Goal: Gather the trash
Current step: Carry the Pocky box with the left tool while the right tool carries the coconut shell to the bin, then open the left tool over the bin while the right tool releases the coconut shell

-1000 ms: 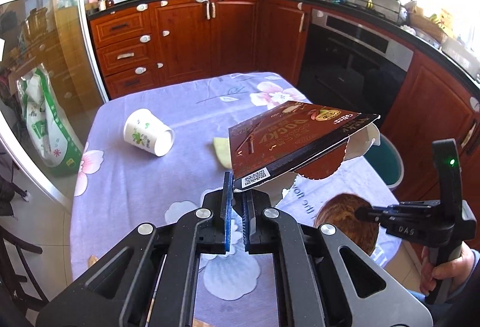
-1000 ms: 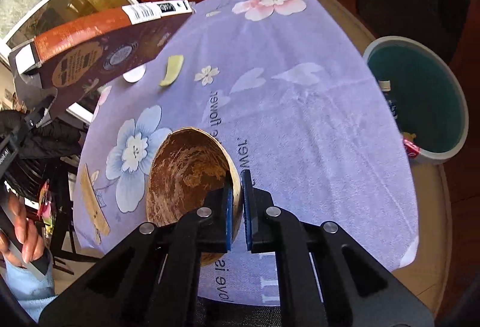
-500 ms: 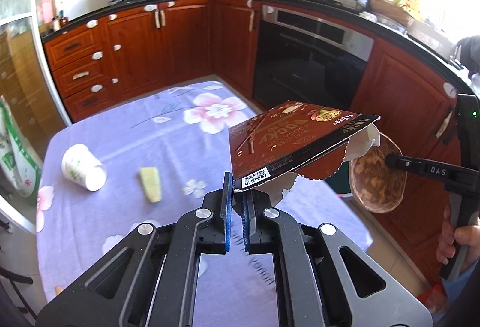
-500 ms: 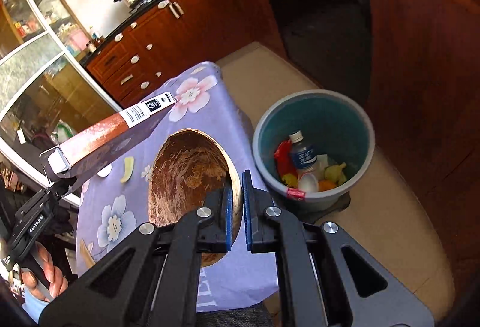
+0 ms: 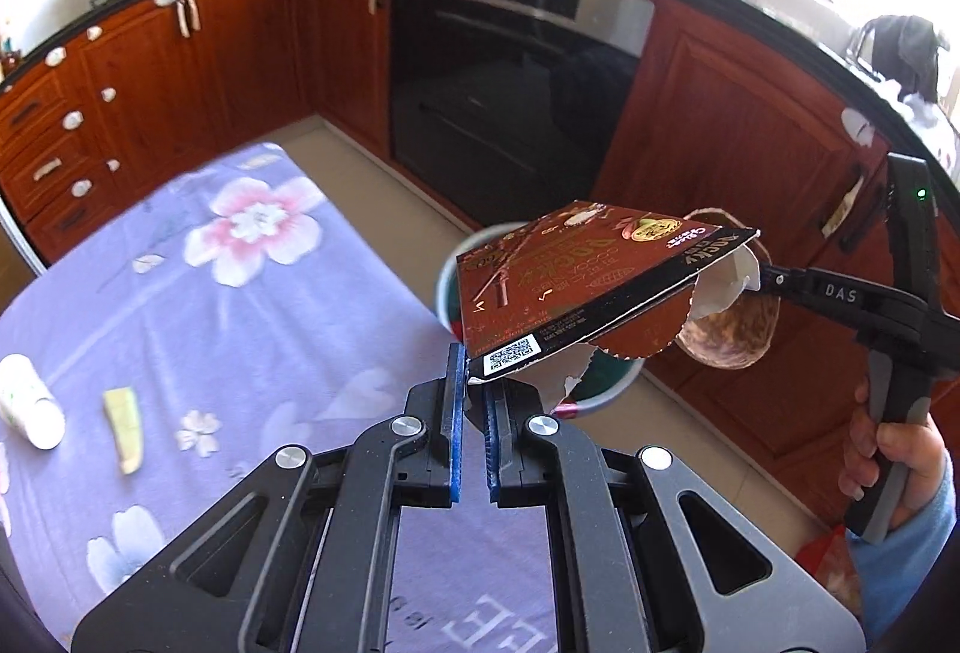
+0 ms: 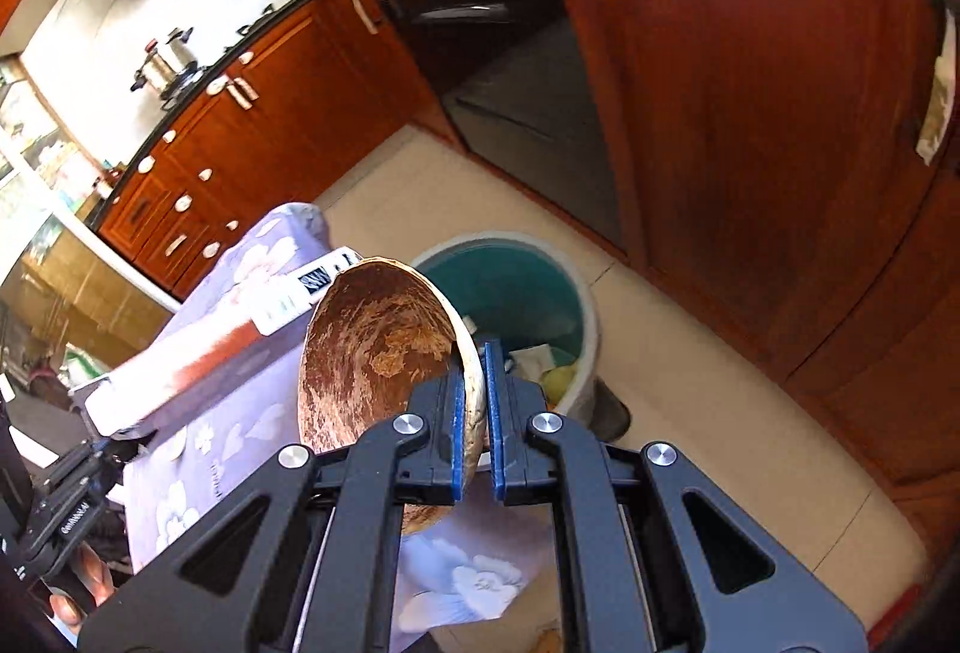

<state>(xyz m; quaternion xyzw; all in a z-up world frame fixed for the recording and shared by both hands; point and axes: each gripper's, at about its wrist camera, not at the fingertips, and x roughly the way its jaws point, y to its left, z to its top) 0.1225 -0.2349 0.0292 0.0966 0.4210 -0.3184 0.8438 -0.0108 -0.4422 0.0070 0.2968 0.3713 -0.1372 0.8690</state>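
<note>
**Box and shell held out over the bin**

Our left hand-held gripper (image 5: 474,389) is clamped on the torn corner of a flattened brown snack box (image 5: 576,281), which juts out level past the table's (image 5: 252,305) edge. Our right hand-held gripper (image 6: 474,383) pinches the rim of a brown coconut shell half (image 6: 372,347), its hollow facing us. Both hang above the teal-lined trash bin (image 6: 510,287) on the tiled floor; the box hides most of the bin in the left wrist view, and the shell covers its near-left rim in the right. Bottles and scraps already lie inside. On the flowered purple cloth sit a tipped paper cup (image 5: 27,410) and a pale peel strip (image 5: 123,428), well apart from us. Red-brown cabinets (image 5: 720,125) and a dark oven (image 5: 510,71) stand close behind the bin.
</note>
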